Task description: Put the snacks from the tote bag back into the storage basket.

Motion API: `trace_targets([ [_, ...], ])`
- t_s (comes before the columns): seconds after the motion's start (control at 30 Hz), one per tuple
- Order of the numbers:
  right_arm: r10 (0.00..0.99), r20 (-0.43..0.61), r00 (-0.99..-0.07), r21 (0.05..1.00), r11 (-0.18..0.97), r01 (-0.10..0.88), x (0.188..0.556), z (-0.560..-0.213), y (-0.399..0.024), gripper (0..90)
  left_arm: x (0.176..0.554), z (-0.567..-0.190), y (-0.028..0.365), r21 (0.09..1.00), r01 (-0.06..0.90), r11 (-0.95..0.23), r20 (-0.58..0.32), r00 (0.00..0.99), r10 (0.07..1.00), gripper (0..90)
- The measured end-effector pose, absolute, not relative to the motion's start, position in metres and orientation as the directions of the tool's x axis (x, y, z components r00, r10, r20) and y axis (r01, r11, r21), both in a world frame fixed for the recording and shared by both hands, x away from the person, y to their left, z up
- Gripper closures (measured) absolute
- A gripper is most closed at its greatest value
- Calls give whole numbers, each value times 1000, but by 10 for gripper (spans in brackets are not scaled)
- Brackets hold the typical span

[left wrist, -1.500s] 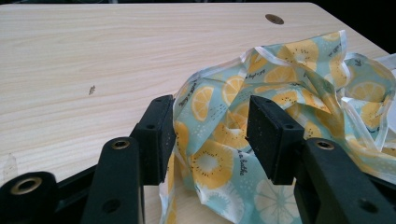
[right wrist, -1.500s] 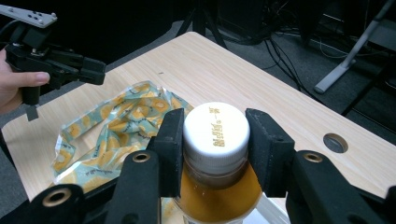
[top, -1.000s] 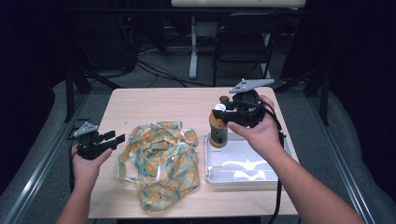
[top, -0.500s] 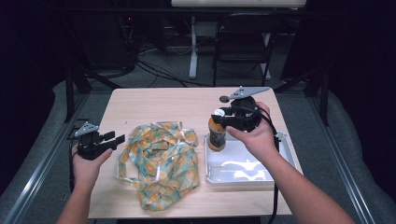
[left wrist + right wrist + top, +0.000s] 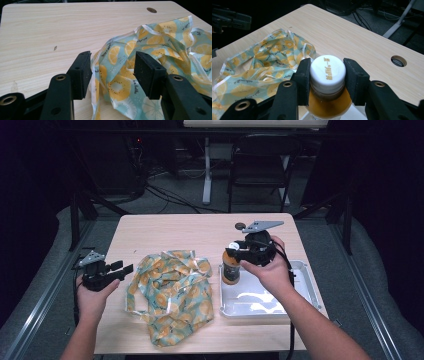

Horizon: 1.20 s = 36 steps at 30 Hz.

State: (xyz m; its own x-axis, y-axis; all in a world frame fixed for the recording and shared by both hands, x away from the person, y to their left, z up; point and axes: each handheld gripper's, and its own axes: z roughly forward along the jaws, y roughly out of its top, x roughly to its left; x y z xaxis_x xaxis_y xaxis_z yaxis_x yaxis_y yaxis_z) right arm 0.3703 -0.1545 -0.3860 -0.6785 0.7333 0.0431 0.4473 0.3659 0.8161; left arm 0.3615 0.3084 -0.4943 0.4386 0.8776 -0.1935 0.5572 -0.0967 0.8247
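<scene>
Amber liquid in a small bottle (image 5: 230, 268) with a white cap (image 5: 327, 70), standing upright at the left end of a clear plastic tray (image 5: 305, 280) on the right part of the pale wood table (image 5: 175, 232)

Right gripper (image 5: 239, 251) clamped on the bottle's cap, one black pad on each side of it, held from the right by a hand (image 5: 267, 267); grey three-cornered plate (image 5: 262, 225) on top of the gripper

Just left of the tray, a crumpled bag (image 5: 170, 292) printed with lemon and orange slices on pale blue, spread over the middle of the table, close beside the bottle

Left gripper (image 5: 121, 267) at the table's left edge, pointing right toward the bag; jaws apart with nothing pressed between the pads, the bag's near edge (image 5: 117, 75) lying just ahead of them on the wood

Round cable hole (image 5: 240, 225) in the table behind the right gripper

Dark floor, cables and a chair (image 5: 260, 165) beyond the far edge
</scene>
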Motion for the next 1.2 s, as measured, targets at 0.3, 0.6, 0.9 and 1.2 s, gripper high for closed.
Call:
trace_targets([
  [0.3, 745, 30, -667, 819, 364, 443, 371, -395, -155, 588, 362, -495, 308, 822, 561, -100, -191, 437, 879, 481],
  [0.6, 746, 33, -665, 814, 366, 451, 374, -405, -153, 588, 362, -495, 309, 823, 560, -97, -193, 437, 878, 481],
  [0.9, 756, 34, -654, 808, 364, 463, 381, -413, -151, 588, 362, -496, 310, 824, 560, -88, -198, 431, 880, 482],
  [1.2, 777, 29, -629, 803, 356, 477, 391, -419, -152, 588, 362, -496, 310, 826, 556, -90, -195, 432, 880, 482],
])
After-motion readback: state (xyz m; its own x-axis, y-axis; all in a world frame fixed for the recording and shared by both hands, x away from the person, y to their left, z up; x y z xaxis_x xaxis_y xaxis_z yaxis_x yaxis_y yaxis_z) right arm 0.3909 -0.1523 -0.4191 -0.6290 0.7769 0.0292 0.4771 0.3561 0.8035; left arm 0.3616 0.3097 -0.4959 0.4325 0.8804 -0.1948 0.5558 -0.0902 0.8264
